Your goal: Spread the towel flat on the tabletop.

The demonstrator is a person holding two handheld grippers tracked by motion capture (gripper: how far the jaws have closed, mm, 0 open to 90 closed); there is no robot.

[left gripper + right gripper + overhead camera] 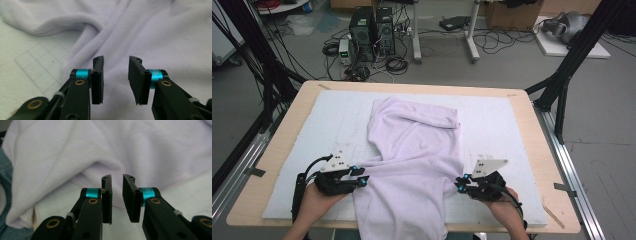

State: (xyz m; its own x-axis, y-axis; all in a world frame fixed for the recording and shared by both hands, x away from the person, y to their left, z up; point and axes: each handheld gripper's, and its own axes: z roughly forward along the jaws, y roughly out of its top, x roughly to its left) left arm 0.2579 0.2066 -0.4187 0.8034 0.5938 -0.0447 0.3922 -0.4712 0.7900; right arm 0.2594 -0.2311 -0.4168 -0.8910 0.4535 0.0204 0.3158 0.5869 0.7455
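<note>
- Floor: grey, smooth, strewn with black cables.
- Two black computer towers stand on the floor beyond the table.
- White table legs stand near the towers.
- Black frame struts rise at both sides.
- Cardboard box at the far right.

Left tool and right tool lay low, pointing inward; both jaw pairs stood apart, nothing clamped.
</note>
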